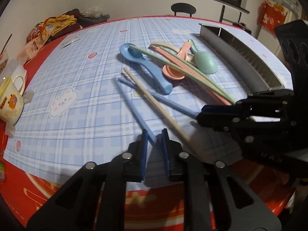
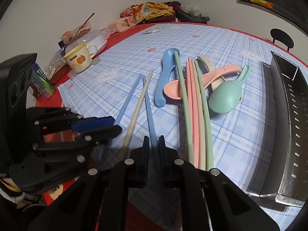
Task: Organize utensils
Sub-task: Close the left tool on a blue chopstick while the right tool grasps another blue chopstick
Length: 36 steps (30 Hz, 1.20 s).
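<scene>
Presently, blue chopsticks: two slim matte plastic rods (image 2: 149,105) and (image 2: 128,98), crossing a beige one on the cloth near the table's front edge.
Right gripper (image 2: 153,144): jaws nearly together, ribbed blue pads clamped on one blue chopstick's thick end.
Left gripper (image 1: 155,140): jaws nearly together, gripping the other blue chopstick.
Beige chopstick (image 2: 137,105): straight, pale, lying loose.
Green and pink chopsticks (image 2: 194,115): smooth, bundled side by side.
Spoons: blue (image 2: 166,77), pink (image 2: 192,86), teal (image 2: 225,98), cream (image 2: 209,65); rounded bowls, overlapping.
Tray (image 2: 290,119): long slotted steel trough, far right.
Tablecloth (image 2: 105,88): glossy blue plaid.
Mug (image 2: 80,61): cream ceramic.
</scene>
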Available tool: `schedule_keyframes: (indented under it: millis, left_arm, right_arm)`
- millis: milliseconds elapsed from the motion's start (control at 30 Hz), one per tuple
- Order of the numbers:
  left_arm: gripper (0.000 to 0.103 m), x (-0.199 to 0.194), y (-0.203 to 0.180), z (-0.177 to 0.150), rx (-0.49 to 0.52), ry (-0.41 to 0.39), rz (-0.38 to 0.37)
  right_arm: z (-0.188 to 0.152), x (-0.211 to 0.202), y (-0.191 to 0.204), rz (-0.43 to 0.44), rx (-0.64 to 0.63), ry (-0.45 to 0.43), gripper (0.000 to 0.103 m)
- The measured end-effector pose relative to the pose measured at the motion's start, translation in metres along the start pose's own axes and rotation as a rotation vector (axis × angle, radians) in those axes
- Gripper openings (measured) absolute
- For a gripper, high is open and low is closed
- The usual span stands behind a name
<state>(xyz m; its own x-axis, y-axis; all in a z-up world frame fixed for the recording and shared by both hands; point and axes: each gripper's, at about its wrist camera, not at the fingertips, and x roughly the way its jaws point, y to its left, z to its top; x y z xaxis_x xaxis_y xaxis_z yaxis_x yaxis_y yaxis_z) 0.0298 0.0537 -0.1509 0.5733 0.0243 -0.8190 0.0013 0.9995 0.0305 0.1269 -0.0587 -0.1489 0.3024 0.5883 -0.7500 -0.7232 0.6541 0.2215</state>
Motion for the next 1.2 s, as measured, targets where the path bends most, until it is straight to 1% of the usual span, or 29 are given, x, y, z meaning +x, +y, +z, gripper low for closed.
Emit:
schedule_keyframes:
  millis: [67, 167, 300, 433, 500, 600, 667, 867, 933, 1100, 1200]
  left_arm:
    - [0.015, -0.001, 0.007, -0.001, 0.013, 0.010, 0.018]
    - [0.013, -0.003, 0.021, -0.003, 0.003, 0.017, 0.046]
    - [0.016, -0.004, 0.034, -0.006, -0.033, 0.004, 0.036]
    - [0.015, -0.003, 0.032, -0.008, -0.013, -0.023, 0.047]
    - [0.015, -0.003, 0.033, -0.008, -0.013, -0.035, 0.040]
    - [0.015, -0.002, 0.035, -0.007, -0.027, -0.046, 0.022]
    - [0.015, -0.002, 0.035, -0.008, -0.026, -0.049, 0.022]
    - [0.015, -0.001, 0.023, -0.007, 0.029, -0.056, 0.088]
    - [0.015, -0.001, 0.022, -0.008, 0.035, -0.058, 0.097]
    - [0.011, -0.003, 0.022, -0.009, 0.033, -0.063, 0.076]
    - [0.010, -0.004, 0.026, -0.010, 0.015, -0.066, 0.056]
  right_arm:
    - [0.000, 0.000, 0.003, -0.012, -0.009, 0.000, 0.011]
    - [0.000, 0.001, 0.005, -0.028, -0.022, 0.002, 0.011]
    - [0.002, 0.003, 0.009, -0.047, -0.037, 0.008, 0.010]
    - [0.005, 0.007, 0.017, -0.092, -0.077, 0.021, 0.010]
    - [0.008, 0.009, 0.021, -0.116, -0.097, 0.029, 0.010]
    - [0.010, 0.012, 0.022, -0.131, -0.109, 0.030, 0.011]
    - [0.011, 0.013, 0.023, -0.138, -0.112, 0.026, 0.011]
    - [0.008, 0.014, 0.031, -0.187, -0.152, 0.014, 0.011]
    - [0.007, 0.013, 0.033, -0.194, -0.160, 0.010, 0.008]
    - [0.002, 0.011, 0.037, -0.206, -0.176, -0.003, 0.006]
    - [0.001, 0.008, 0.039, -0.213, -0.186, -0.018, 0.006]
